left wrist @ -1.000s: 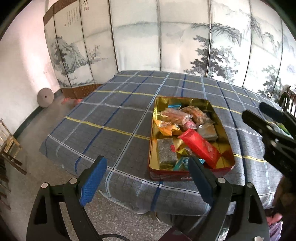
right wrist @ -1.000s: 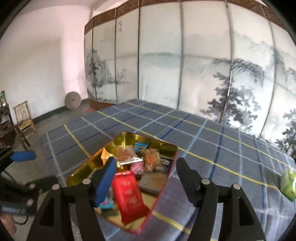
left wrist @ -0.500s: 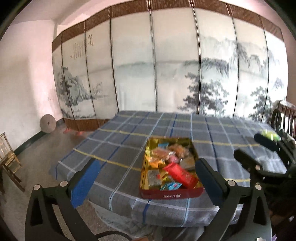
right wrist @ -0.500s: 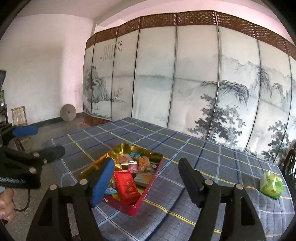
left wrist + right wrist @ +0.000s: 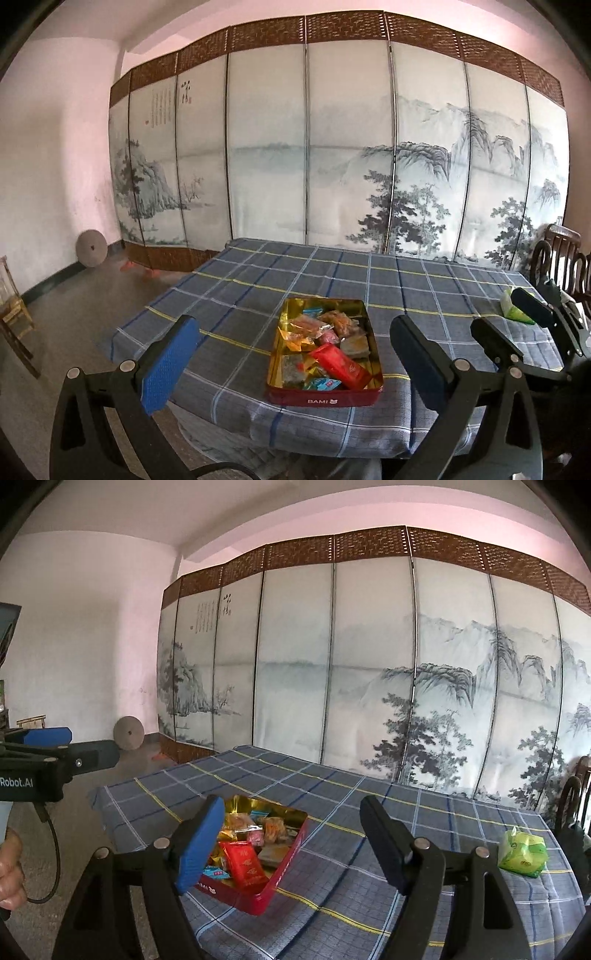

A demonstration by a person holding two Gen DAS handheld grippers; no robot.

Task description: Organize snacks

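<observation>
A red tin (image 5: 323, 398) with a gold inside sits near the front edge of the table and holds several snack packets, a red one (image 5: 340, 365) on top. It also shows in the right wrist view (image 5: 284, 867). A green snack bag (image 5: 522, 853) lies on the cloth far right; it also shows in the left wrist view (image 5: 511, 310). My left gripper (image 5: 295, 362) is open and empty, held back from the table in front of the tin. My right gripper (image 5: 291, 840) is open and empty, above the table's front edge to the right of the tin.
The table carries a blue checked cloth (image 5: 332, 273). A painted folding screen (image 5: 332, 147) stands behind it. Dark wooden chairs (image 5: 561, 254) stand at the right. A round stone disc (image 5: 91, 248) leans on the left wall. A small wooden stool (image 5: 14, 314) is at far left.
Both grippers have pulled back and up from the tin, so the whole table and screen have come into view. Both stayed open and empty.
</observation>
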